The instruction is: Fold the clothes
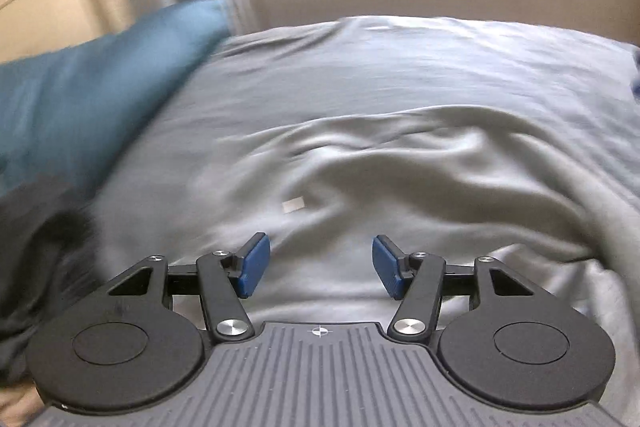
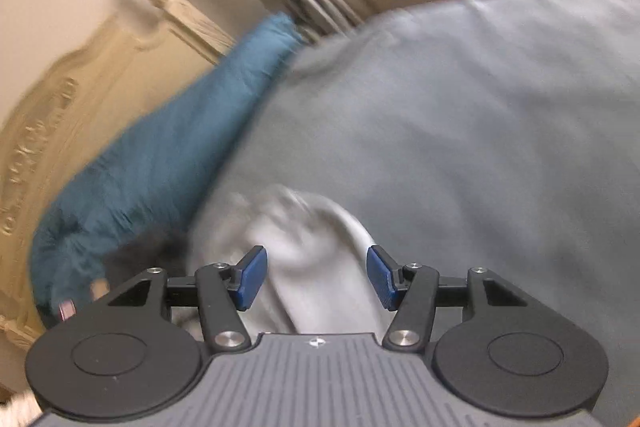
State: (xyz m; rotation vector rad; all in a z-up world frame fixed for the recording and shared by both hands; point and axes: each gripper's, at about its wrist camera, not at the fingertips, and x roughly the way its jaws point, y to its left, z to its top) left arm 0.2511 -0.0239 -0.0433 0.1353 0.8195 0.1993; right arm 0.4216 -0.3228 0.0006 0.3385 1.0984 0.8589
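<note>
A pale grey garment (image 1: 400, 163) lies spread on the bed (image 1: 440, 59), with soft bumps and wrinkles across it and a small white tag (image 1: 293, 205) showing near the middle. The left tool (image 1: 320, 265) hangs just over its near part with its blue pads wide apart and nothing between them. In the right wrist view, the right tool (image 2: 316, 277) is also spread wide and holds nothing; a bunched, lighter bit of cloth (image 2: 304, 247) sits in the gap between its pads, blurred, so it is hard to tell what part it is. A teal pillow (image 1: 80, 91) lies to the far left, and a dark cloth (image 1: 36, 247) sits at the near left. The garment looks thin, light and floppy, so it will sag and crease when lifted. An edge or a corner looks like the best place to pinch it.
</note>
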